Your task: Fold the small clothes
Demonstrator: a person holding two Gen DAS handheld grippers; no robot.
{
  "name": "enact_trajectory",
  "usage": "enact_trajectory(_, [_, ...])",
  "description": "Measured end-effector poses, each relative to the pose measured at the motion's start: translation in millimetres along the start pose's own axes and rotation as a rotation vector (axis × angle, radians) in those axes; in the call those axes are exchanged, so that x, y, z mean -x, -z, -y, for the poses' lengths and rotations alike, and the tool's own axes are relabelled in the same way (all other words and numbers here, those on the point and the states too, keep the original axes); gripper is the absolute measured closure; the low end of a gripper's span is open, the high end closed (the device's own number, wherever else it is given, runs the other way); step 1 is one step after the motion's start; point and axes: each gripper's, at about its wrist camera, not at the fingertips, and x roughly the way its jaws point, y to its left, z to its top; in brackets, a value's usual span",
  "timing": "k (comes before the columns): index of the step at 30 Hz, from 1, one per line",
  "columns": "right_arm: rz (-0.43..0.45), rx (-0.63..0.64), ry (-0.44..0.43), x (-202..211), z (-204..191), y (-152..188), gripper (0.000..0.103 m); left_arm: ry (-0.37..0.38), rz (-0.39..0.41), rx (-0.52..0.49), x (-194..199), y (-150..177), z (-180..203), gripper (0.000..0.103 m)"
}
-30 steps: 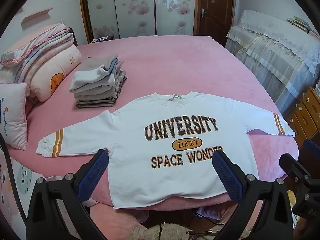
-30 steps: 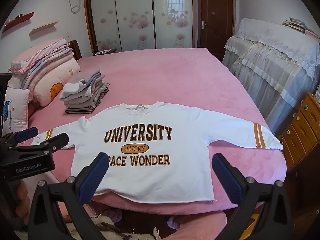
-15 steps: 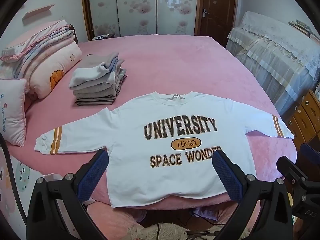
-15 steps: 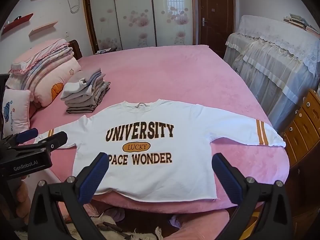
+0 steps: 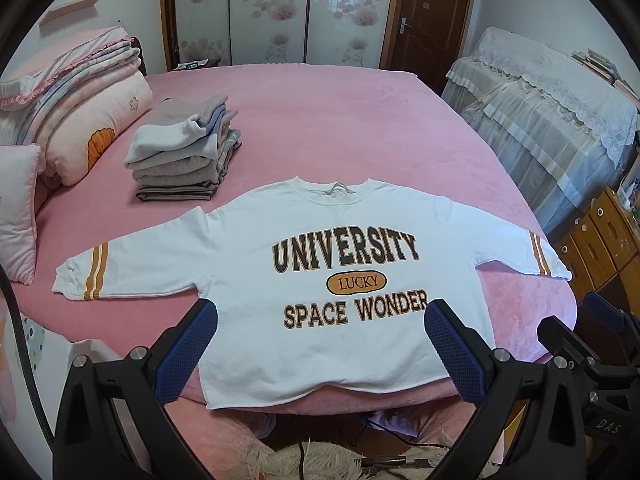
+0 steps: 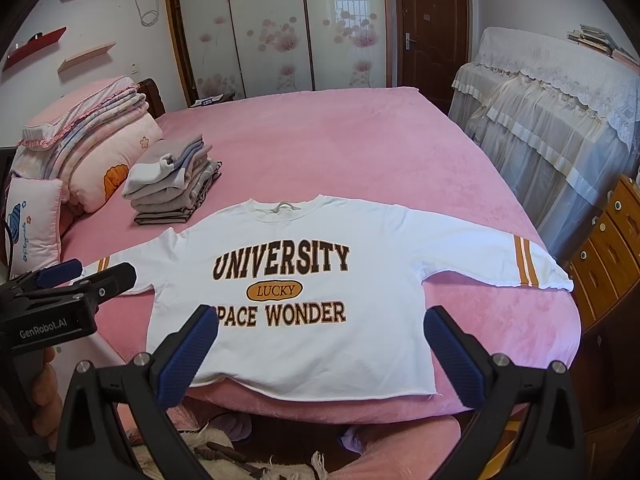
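A white sweatshirt [image 5: 320, 240] printed "UNIVERSITY LUCKY SPACE WONDER" lies flat, face up, on the pink bed [image 5: 340, 120], sleeves spread, hem at the near edge. It also shows in the right wrist view [image 6: 304, 240]. My left gripper [image 5: 320, 320] is open and empty, held above the hem. My right gripper [image 6: 320, 328] is open and empty, also above the hem. The left gripper shows at the left edge of the right wrist view [image 6: 88, 276], near the left sleeve cuff. The right gripper shows at the right edge of the left wrist view [image 5: 576, 320].
A stack of folded grey clothes [image 5: 184, 156] sits on the bed behind the left sleeve. Pillows and a folded quilt [image 5: 80, 112] lie at far left. A lace-covered cabinet [image 5: 552, 112] and a wooden drawer unit [image 5: 600, 236] stand to the right of the bed.
Both views have shifted slightly, with the sweatshirt a little lower and closer in frame. The sweatshirt itself has not moved and both grippers stay open.
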Motion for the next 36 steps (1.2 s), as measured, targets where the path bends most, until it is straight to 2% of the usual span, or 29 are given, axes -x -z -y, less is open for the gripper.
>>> enact_trajectory(36, [-0.014,-0.01,-0.015,6.9,-2.9,7.3,0.0,0.009,-0.044,0.006,-3.8,2.1,1.5,0.001])
